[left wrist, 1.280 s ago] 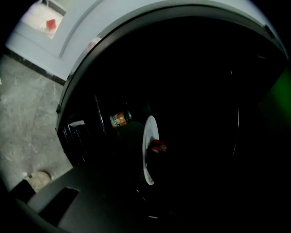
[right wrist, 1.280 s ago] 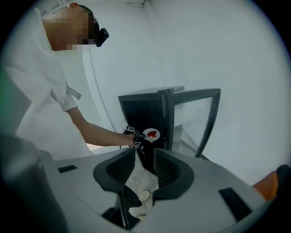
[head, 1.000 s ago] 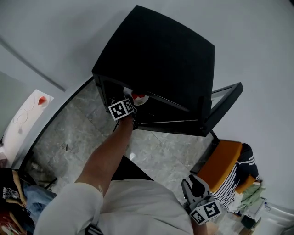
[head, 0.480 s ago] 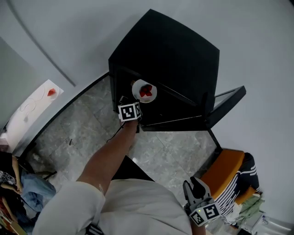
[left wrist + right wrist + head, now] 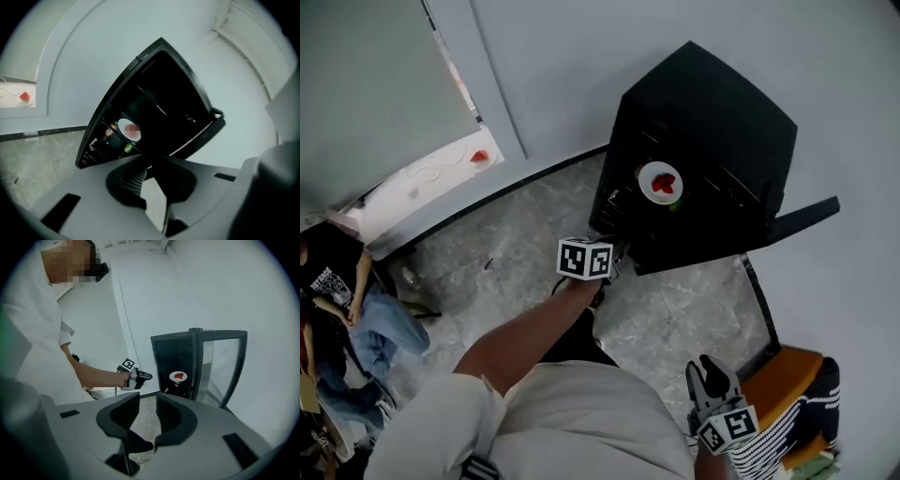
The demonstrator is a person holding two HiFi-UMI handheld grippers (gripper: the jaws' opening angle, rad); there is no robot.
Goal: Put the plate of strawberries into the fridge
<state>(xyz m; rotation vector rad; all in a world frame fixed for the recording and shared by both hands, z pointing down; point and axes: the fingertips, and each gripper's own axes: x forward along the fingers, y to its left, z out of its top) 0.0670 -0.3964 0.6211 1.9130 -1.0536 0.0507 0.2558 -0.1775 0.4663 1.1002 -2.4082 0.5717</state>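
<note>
The white plate of strawberries (image 5: 660, 183) rests on a shelf inside the black fridge (image 5: 712, 112), whose glass door (image 5: 802, 214) stands open to the right. No gripper touches it. My left gripper (image 5: 617, 251) hangs over the floor, well clear of the fridge front. Its jaws have just been closing and keep a narrow gap with nothing between them (image 5: 150, 168). From there the plate (image 5: 130, 130) shows on the shelf above some cans. My right gripper (image 5: 710, 371) stays low by my side, open and empty (image 5: 147, 413), looking at the plate (image 5: 178, 376) and the left gripper (image 5: 146, 376).
Grey marble floor (image 5: 516, 253) lies before the fridge. A white ledge with a red item (image 5: 478, 157) runs along the left wall. A person sits at far left (image 5: 337, 300). An orange chair (image 5: 778, 375) with striped cloth stands at lower right.
My left gripper has pulled back out of the fridge and away from it, leaving the plate on the shelf. The head view has swung, showing more of the left wall.
</note>
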